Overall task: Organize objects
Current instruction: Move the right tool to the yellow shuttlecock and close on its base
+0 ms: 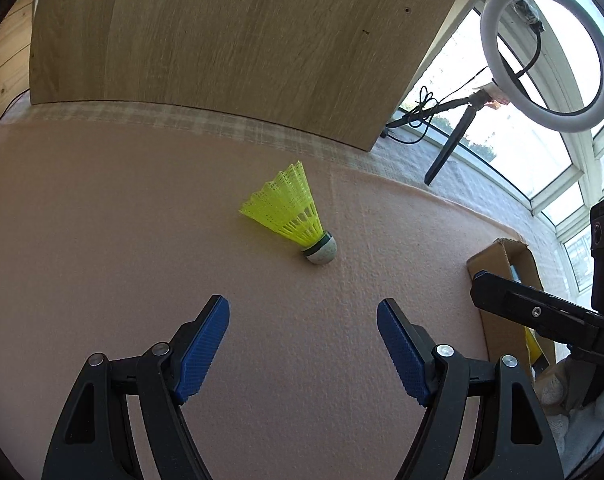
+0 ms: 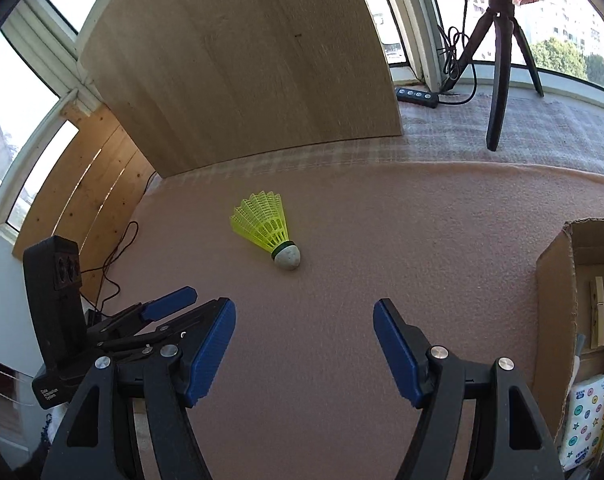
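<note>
- On the pink felt-covered table (image 1: pixel 142 240), one neon-yellow plastic shuttlecock (image 1: pixel 290 212) lies loose, not boxed yet.
- Brown cardboard box (image 2: pixel 558 280) already holds stuff.
- Left tongs (image 1: pixel 302 348) and right tongs (image 2: pixel 304 344) both released, empty.

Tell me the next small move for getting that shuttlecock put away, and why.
Probably ease the right gripper forward and down until its open jaws straddle the shuttlecock. It lies alone on the pink mat, just ahead of the empty jaws, and the cardboard box sits on that gripper's side.
</note>
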The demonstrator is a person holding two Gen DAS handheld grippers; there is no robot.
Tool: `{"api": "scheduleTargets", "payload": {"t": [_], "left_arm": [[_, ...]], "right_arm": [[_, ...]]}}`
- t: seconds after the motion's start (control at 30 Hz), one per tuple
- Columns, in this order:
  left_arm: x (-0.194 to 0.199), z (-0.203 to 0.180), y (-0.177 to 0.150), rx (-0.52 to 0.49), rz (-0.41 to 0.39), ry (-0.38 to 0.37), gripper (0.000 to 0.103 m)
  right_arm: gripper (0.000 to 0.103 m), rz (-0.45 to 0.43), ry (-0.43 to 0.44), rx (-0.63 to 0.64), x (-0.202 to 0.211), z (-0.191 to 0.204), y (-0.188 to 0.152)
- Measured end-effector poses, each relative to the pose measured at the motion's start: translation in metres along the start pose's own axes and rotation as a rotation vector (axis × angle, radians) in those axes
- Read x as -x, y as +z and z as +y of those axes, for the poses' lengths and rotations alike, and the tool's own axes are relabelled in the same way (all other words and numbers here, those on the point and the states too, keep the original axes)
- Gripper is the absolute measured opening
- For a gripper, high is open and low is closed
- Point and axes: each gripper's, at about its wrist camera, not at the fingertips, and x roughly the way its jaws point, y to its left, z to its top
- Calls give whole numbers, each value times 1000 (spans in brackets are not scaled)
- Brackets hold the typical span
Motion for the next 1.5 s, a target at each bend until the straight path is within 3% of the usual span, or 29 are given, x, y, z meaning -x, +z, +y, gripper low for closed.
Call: {"api": "scheduleTargets", "payload": {"t": [0.3, 0.53, 0.7, 0.8, 0.93, 1.07, 1.5], "left_arm": [[-36, 23, 21, 43, 23, -60, 78], [-54, 20, 29, 16, 37, -59, 76], [-64, 16, 31, -7, 47, -65, 69], [-68, 12, 32, -33, 50, -62, 65], [-73, 5, 34, -68, 55, -68, 55], [-74, 1, 31, -83, 57, -88, 42], [-58, -22, 12, -139, 50, -98, 38]], "right_arm": [[68, 81, 59, -19, -69, 2, 40], [68, 138, 66, 30, -105, 16, 50], [68, 185, 57, 65, -122, 23, 54], [60, 217, 63, 79, -128, 25, 56], [40, 234, 89, 73, -131, 27, 57], [38, 232, 72, 62, -131, 28, 54], [31, 186, 91, -15, -105, 23, 33]]}}
